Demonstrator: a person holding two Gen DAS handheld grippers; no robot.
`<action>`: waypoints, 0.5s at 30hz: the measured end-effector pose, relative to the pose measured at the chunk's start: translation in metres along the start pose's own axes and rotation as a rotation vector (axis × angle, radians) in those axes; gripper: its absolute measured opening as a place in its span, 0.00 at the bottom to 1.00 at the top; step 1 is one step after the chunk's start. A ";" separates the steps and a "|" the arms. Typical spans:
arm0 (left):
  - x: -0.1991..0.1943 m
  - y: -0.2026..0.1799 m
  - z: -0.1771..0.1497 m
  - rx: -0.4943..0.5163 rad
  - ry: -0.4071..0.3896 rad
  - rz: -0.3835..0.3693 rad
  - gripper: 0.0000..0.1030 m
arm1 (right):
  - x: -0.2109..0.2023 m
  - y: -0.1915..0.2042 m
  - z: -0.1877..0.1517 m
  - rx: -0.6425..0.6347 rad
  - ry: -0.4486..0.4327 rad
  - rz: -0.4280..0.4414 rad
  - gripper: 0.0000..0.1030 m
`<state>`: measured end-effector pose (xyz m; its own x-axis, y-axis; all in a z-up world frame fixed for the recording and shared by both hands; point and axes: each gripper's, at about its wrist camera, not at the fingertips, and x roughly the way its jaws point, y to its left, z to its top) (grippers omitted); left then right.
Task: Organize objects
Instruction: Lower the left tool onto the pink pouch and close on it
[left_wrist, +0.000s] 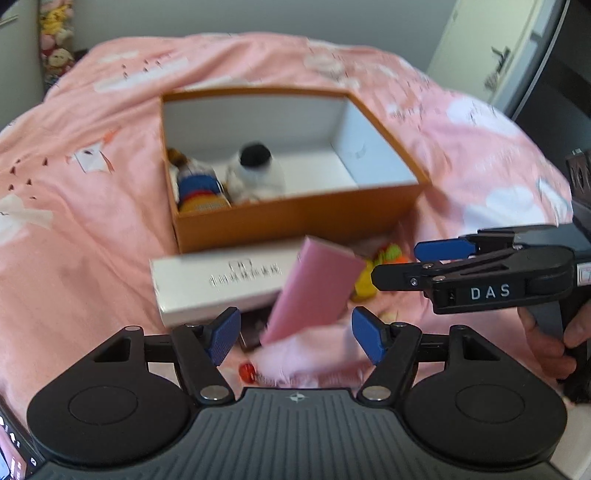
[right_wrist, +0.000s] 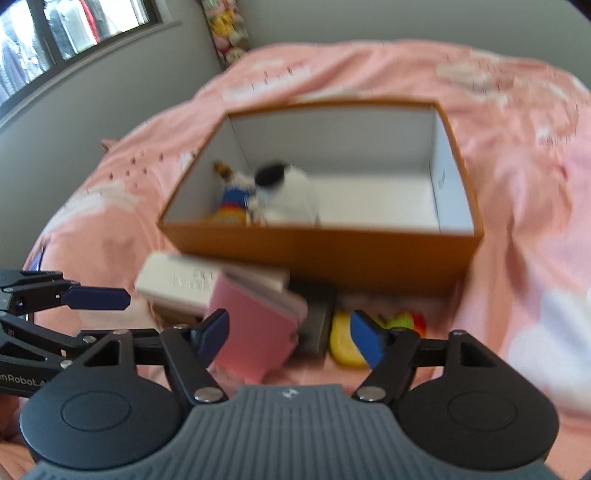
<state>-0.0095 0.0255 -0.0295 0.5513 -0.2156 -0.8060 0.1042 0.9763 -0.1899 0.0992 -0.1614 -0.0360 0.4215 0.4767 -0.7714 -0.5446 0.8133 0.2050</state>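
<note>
Where grey walls meet a window (right_wrist: 55, 33) at the far left, a bed with a pink quilt (left_wrist: 92, 221) fills the room. On the quilt's middle sits an open orange box (left_wrist: 295, 218) holding plush toys (left_wrist: 255, 173) in its left end. Against its near wall lie a white carton (left_wrist: 207, 284), a tilted pink box (left_wrist: 314, 291) and yellow toys (right_wrist: 343, 339). Left gripper (left_wrist: 295, 334) and right gripper (right_wrist: 288, 336) both hang spread, pinching nothing, the pink box just beyond their fingertips.

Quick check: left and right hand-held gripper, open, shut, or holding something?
Left hand-held gripper: open, holding nothing.
Right hand-held gripper: open, holding nothing.
</note>
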 end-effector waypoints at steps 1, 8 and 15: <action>0.002 -0.001 -0.002 0.015 0.017 -0.002 0.78 | 0.002 -0.001 -0.003 0.009 0.019 -0.004 0.70; 0.007 -0.001 -0.013 0.053 0.082 -0.074 0.81 | 0.013 -0.003 -0.017 0.033 0.122 -0.003 0.58; 0.007 -0.002 -0.016 0.076 0.096 -0.154 0.81 | 0.020 0.000 -0.019 0.017 0.166 0.002 0.47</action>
<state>-0.0191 0.0216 -0.0433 0.4428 -0.3597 -0.8213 0.2450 0.9297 -0.2751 0.0938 -0.1583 -0.0626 0.2937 0.4178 -0.8597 -0.5323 0.8185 0.2159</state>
